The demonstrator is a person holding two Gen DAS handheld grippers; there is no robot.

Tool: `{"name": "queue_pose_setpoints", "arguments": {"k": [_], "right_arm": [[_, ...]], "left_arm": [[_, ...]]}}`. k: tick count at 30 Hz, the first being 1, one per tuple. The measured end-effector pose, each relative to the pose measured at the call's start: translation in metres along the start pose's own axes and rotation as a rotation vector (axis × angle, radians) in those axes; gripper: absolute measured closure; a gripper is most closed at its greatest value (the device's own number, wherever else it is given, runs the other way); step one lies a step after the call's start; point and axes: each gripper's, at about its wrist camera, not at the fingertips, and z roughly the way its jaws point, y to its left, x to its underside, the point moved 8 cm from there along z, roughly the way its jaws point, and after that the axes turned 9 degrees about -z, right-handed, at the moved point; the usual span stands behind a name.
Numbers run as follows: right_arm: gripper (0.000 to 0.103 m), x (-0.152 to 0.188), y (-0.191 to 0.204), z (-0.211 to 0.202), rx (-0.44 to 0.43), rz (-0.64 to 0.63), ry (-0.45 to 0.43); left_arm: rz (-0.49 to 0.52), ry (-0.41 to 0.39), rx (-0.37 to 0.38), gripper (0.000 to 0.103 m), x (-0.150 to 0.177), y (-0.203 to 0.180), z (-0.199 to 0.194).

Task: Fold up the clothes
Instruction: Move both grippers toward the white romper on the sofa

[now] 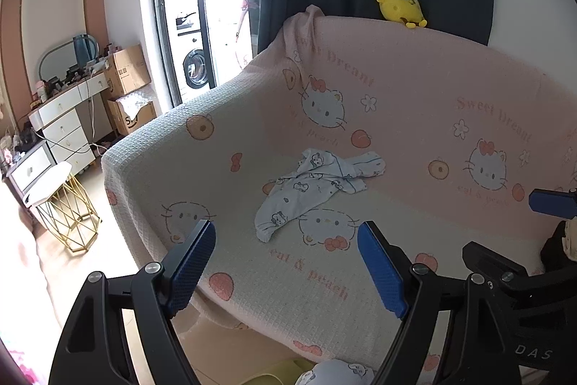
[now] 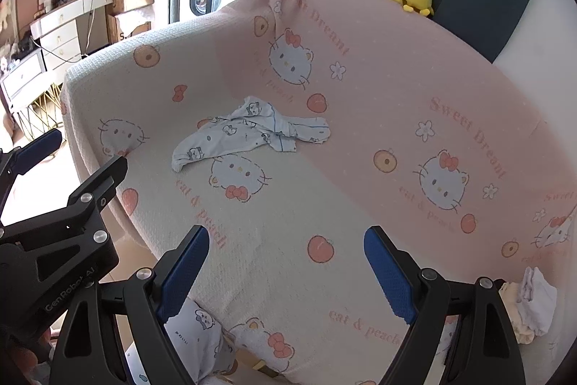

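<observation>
The baby garment (image 1: 317,186) lies crumpled and unfolded on the sofa (image 1: 274,280) seat, below the yellow plush toy (image 1: 400,6) perched on the backrest. Both your left tongs (image 1: 286,271) and right tongs (image 2: 286,271) stand wide open, holding nothing, well short of the garment near the seat's front edge. Judging by the rumpled cloth, spreading it flat comes before any fold; you'd need to reach forward towards the plush toy and pinch two edges.
</observation>
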Motion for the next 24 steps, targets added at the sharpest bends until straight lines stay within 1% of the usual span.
{"name": "queue_pose_setpoints", "arguments": {"k": [6,9,19,24], "right_arm": [[0.015,-0.001,0.005,-0.001,-0.006,-0.014,0.006],[0.015,-0.002,0.008,-0.001,-0.009,-0.021,0.01],[0.015,-0.003,0.015,0.002,-0.02,-0.033,0.024],[0.015,-0.003,0.018,0.009,-0.025,-0.049,0.044]], "left_arm": [[-0.028,0.003,0.008,0.022,0.001,0.004,0.001],[-0.031,-0.005,0.001,0.022,0.004,0.006,0.0],[-0.043,0.033,0.001,0.022,0.005,0.01,0.005],[-0.041,0.059,0.006,0.022,0.009,0.012,0.014]]}}
